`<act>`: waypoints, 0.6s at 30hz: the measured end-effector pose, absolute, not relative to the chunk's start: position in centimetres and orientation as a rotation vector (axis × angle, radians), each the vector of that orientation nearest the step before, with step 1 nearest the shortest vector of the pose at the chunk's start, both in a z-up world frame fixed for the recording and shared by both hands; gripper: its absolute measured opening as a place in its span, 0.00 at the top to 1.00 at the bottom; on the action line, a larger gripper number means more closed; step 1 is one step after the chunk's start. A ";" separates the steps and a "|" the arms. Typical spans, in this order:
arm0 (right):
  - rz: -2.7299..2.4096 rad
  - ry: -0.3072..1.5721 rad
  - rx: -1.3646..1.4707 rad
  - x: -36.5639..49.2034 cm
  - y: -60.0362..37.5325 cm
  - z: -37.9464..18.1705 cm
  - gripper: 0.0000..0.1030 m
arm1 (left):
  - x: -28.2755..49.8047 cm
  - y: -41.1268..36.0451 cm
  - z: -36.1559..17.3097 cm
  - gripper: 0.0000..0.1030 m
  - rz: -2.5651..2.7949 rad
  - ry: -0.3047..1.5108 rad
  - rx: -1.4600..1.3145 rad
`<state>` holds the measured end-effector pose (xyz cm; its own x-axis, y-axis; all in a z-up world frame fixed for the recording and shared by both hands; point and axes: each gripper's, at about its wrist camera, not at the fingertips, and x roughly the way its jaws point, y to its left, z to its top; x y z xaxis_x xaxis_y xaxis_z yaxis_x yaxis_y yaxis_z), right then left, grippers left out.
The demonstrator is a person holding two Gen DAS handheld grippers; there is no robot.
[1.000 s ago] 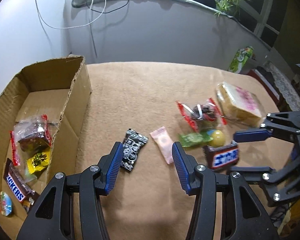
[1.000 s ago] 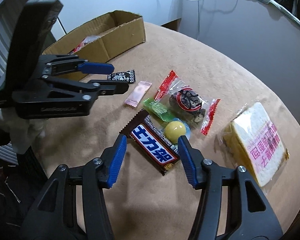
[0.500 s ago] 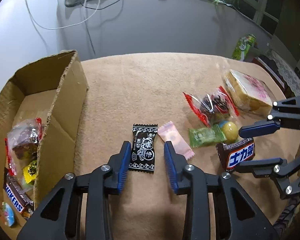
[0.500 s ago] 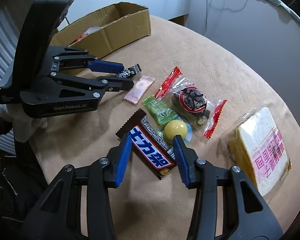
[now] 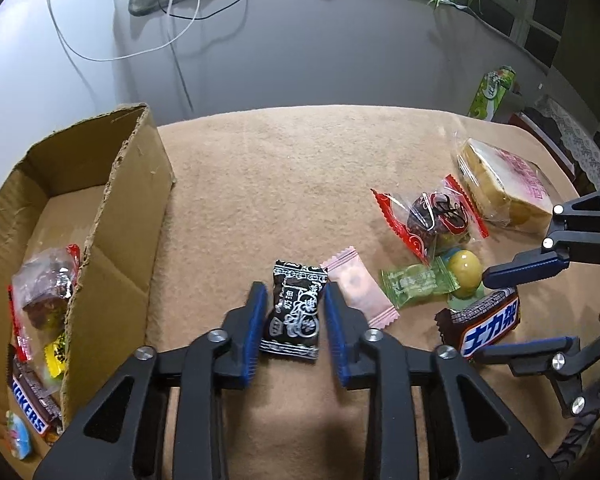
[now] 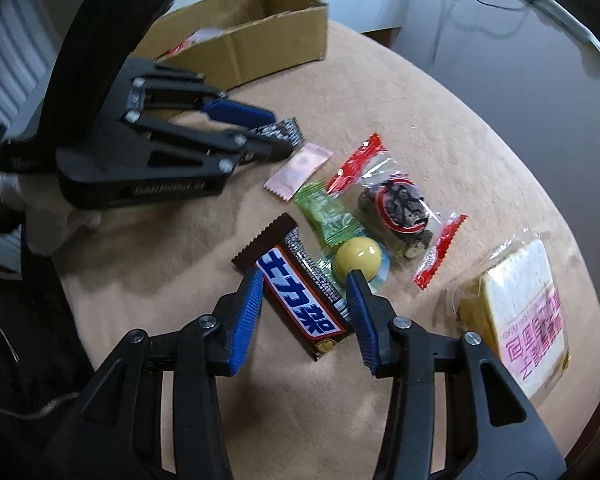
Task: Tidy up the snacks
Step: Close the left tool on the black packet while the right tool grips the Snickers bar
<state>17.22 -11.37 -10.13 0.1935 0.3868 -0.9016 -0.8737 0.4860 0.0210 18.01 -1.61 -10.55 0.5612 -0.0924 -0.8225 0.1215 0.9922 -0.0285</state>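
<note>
My left gripper is open, its blue pads on either side of a black candy packet lying on the tan table. My right gripper is open around a brown Snickers bar with blue lettering, also seen in the left wrist view. Beside them lie a pink sachet, a green candy, a yellow ball candy and a red-edged clear packet. A wrapped bread slice lies at the right.
A cardboard box stands at the left and holds several snacks, including a Snickers bar. The table's front edge is close below both grippers. A green bag stands beyond the table's far right corner.
Both grippers have moved forward and narrowed: the left one now straddles the black packet, the right one straddles the Snickers bar.
</note>
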 end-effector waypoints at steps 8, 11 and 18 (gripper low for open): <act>0.930 1.020 -0.723 15.8 -10.8 -11.0 0.56 | 17.7 -1.8 -10.5 0.78 -0.125 0.958 0.043; 0.925 1.030 -0.699 15.8 -10.8 -10.8 0.62 | 17.7 -1.9 -10.5 0.78 -0.125 0.958 0.043; 0.892 1.040 -0.642 16.0 -11.4 -10.6 0.64 | 16.8 -2.1 -10.4 0.78 -0.136 0.958 0.029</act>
<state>16.02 -11.43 -10.62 0.2276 0.3137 -0.9219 -0.8631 0.5033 -0.0418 16.85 -2.09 -10.36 0.5669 -0.1026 -0.8174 0.1287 0.9911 -0.0352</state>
